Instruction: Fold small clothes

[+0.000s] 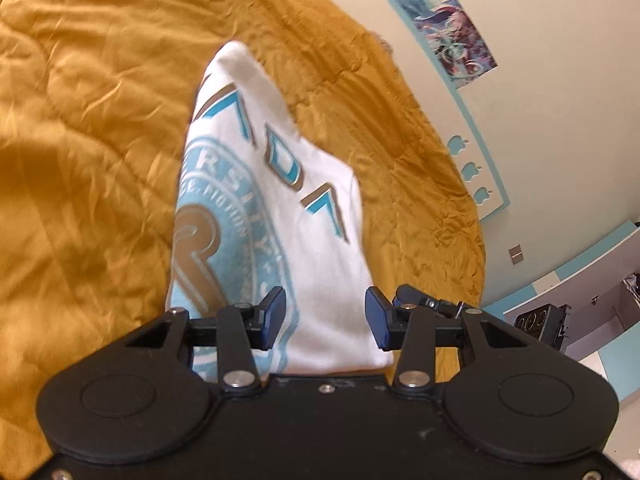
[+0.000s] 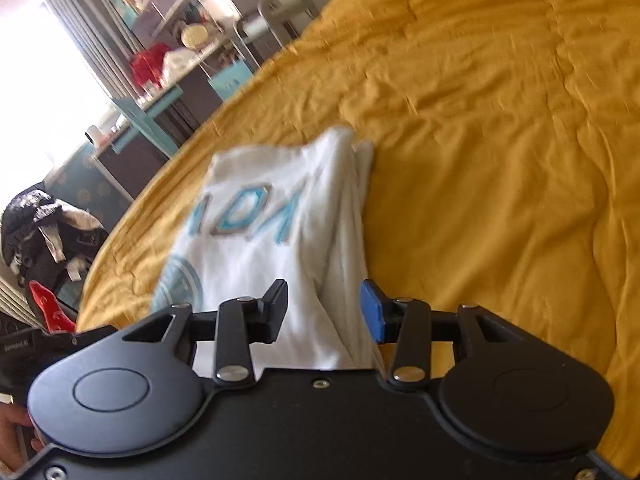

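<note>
Left wrist: poster [image 1: 452, 28], mustard quilt [image 1: 80, 140], white shirt [image 1: 272, 216]

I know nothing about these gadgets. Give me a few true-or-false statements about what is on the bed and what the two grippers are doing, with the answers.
1. The white shirt lies on a mustard-yellow bedspread. True.
2. The shirt's print is red. False: it is light blue with tan-grey edging.
3. The left gripper has its jaws apart. True.
4. The right gripper is clamped tight on a sock. False: its jaws stand open over the shirt, and no sock is visible.
5. The shirt is spread flat with both sleeves out. False: it looks folded into a narrow strip.
</note>
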### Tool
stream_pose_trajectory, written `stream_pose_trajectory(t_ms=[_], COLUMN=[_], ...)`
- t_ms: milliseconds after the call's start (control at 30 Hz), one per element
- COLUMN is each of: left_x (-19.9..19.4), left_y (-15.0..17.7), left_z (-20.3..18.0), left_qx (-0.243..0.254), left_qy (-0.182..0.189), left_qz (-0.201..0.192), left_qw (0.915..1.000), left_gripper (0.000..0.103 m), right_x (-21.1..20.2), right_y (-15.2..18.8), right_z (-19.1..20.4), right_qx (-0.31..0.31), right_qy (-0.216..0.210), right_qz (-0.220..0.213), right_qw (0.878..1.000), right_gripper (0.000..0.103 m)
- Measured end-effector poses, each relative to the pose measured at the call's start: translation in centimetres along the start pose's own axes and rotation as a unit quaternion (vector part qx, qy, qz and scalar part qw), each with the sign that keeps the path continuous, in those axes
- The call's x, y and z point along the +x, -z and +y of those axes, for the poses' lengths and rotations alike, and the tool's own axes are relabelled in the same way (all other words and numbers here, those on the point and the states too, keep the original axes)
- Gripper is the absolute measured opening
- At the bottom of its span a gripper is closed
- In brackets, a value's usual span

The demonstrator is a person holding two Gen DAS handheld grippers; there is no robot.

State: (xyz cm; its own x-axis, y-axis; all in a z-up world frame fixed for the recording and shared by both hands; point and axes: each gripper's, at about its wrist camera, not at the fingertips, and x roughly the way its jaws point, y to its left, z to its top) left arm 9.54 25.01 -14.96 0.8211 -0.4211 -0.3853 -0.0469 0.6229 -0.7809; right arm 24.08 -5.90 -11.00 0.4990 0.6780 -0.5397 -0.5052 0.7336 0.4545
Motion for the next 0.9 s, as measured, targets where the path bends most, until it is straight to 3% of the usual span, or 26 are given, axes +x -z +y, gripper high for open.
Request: stream_pose_trajectory(t_ms=[67, 167, 300, 400, 500, 633, 800, 900], left_x=[0.4, 1.7, 3.0, 3.2, 3.4, 3.0, 1.0, -0.3], left_y=[-0.5, -0.5, 0.5, 1.3, 1.3, 1.3, 1.7, 2.2], left_z=[-0.4, -0.1, 1.7, 2.6, 2.8, 1.3, -3.8, -7.2], left_qx=[0.007, 0.009, -0.002, -0.001, -0.003, 0.022, 0.086, 0.1], left_qy=[0.013, -0.007, -0.034, -0.024, -0.023, -0.043, -0.084, -0.155], left_qz=[0.001, 0.019, 0.044, 0.032, 0.031, 0.027, -0.007, -0.027], left_qw=[0.9999, 0.9997, 0.9985, 0.9992, 0.9993, 0.9985, 0.9927, 0.9824], left_gripper=[0.047, 0.047, 0.048, 0.049, 0.049, 0.049, 0.052, 0.054], right_x=[1.0, 4.2, 9.5, 12.2, 13.5, 11.8, 4.6, 0.1], right_y=[-1.9, -4.4, -6.4, -6.3, -5.3, -5.4, -3.9, -1.8], right_z=[0.6, 1.4, 1.1, -0.6, -1.9, -0.7, 4.0, 7.2], right_qx=[0.002, -0.001, 0.015, 0.04, 0.051, 0.051, 0.012, -0.035], right_qy=[-0.037, -0.056, -0.036, 0.009, 0.015, 0.03, 0.052, 0.074], right_qz=[-0.021, -0.03, -0.016, 0.007, 0.02, 0.015, -0.02, -0.035], right_qw=[0.999, 0.998, 0.999, 0.999, 0.998, 0.998, 0.998, 0.996], right_gripper=[0.043, 0.043, 0.043, 0.043, 0.037, 0.043, 0.056, 0.064])
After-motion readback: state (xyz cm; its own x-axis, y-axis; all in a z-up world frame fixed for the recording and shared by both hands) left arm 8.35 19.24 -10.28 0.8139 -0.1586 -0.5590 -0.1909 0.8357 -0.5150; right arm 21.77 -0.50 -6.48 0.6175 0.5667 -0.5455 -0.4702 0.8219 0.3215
